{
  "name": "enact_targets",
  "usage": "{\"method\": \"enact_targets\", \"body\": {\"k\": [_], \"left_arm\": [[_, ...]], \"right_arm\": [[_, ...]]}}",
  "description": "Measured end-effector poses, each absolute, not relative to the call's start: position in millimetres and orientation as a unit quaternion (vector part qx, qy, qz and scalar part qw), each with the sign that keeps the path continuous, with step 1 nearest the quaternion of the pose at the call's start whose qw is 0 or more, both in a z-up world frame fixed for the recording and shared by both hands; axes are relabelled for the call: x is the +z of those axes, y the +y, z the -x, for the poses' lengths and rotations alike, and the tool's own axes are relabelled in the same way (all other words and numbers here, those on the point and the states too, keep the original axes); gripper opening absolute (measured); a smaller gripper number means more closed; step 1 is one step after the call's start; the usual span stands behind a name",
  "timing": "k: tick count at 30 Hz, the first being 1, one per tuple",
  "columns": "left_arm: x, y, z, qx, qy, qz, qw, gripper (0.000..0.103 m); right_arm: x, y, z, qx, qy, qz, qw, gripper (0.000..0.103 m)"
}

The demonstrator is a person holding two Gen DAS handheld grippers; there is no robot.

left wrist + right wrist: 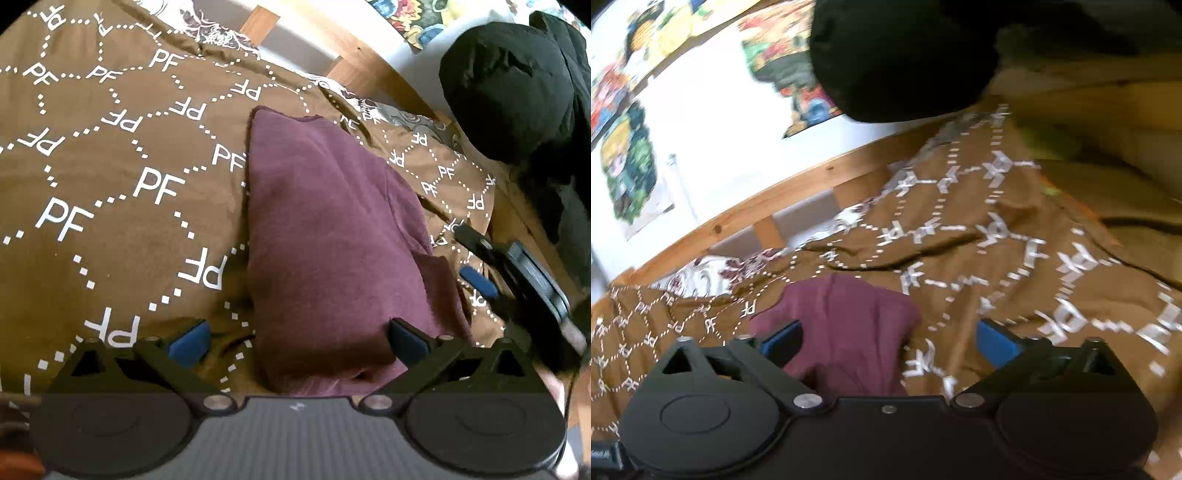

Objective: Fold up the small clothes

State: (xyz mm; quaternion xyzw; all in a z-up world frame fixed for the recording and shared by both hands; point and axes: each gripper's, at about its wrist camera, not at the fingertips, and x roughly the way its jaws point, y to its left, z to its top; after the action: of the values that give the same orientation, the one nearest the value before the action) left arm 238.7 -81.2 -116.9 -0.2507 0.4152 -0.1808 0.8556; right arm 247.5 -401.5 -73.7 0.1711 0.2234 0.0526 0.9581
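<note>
A maroon garment (325, 236) lies folded lengthwise on the brown bedspread printed with white "PF" letters (110, 177). My left gripper (299, 341) is open just above the garment's near end, its blue pads apart on either side and holding nothing. My right gripper (890, 341) is open and empty, above the garment's near edge (842, 325). The right gripper also shows in the left wrist view (480, 269), at the garment's right side, with a blue pad visible.
A black bundle of fabric (517, 92) sits on the bed's far right, also seen in the right wrist view (905, 55). A wooden bed rail (757, 206) runs behind the bedspread, with posters on the white wall (628, 166).
</note>
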Motion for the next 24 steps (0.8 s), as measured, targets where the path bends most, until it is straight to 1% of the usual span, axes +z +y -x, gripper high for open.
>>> {"method": "enact_targets", "body": {"k": [2, 6, 7, 8, 10, 12, 16, 17, 19, 21, 22, 24], "left_arm": [[-118, -83, -236, -0.179, 0.409, 0.247, 0.860, 0.103], [-119, -84, -233, -0.180, 0.402, 0.243, 0.864, 0.103], [-119, -84, -232, -0.180, 0.402, 0.241, 0.865, 0.103], [-119, -85, -232, -0.180, 0.402, 0.239, 0.865, 0.103], [-119, -84, -232, -0.182, 0.402, 0.239, 0.865, 0.103], [-119, -84, -232, -0.183, 0.403, 0.239, 0.864, 0.103], [-120, -85, -230, -0.183, 0.402, 0.236, 0.865, 0.103], [-120, -85, -230, -0.184, 0.402, 0.236, 0.865, 0.103], [-119, -85, -230, -0.184, 0.402, 0.235, 0.865, 0.103], [-119, -85, -230, -0.184, 0.403, 0.235, 0.865, 0.103], [-119, -85, -230, -0.184, 0.404, 0.236, 0.865, 0.103], [-119, -84, -231, -0.185, 0.404, 0.241, 0.863, 0.102]], "right_arm": [[-78, -398, -266, 0.066, 0.231, -0.164, 0.957, 0.082], [-93, -397, -285, 0.069, 0.264, -0.175, 0.946, 0.070], [-96, -396, -286, 0.075, 0.271, -0.177, 0.943, 0.060], [-97, -393, -288, 0.082, 0.277, -0.171, 0.942, 0.045], [-96, -384, -286, 0.092, 0.278, -0.146, 0.945, 0.028], [-90, -372, -283, 0.103, 0.262, -0.104, 0.954, 0.020], [-80, -349, -278, 0.130, 0.224, -0.005, 0.966, 0.018], [-80, -348, -280, 0.132, 0.222, 0.004, 0.966, 0.017], [-81, -354, -287, 0.120, 0.224, -0.004, 0.967, 0.016], [-84, -368, -291, 0.103, 0.233, -0.035, 0.966, 0.017], [-85, -375, -293, 0.101, 0.238, -0.054, 0.964, 0.019], [-90, -389, -297, 0.100, 0.253, -0.104, 0.957, 0.031]]}}
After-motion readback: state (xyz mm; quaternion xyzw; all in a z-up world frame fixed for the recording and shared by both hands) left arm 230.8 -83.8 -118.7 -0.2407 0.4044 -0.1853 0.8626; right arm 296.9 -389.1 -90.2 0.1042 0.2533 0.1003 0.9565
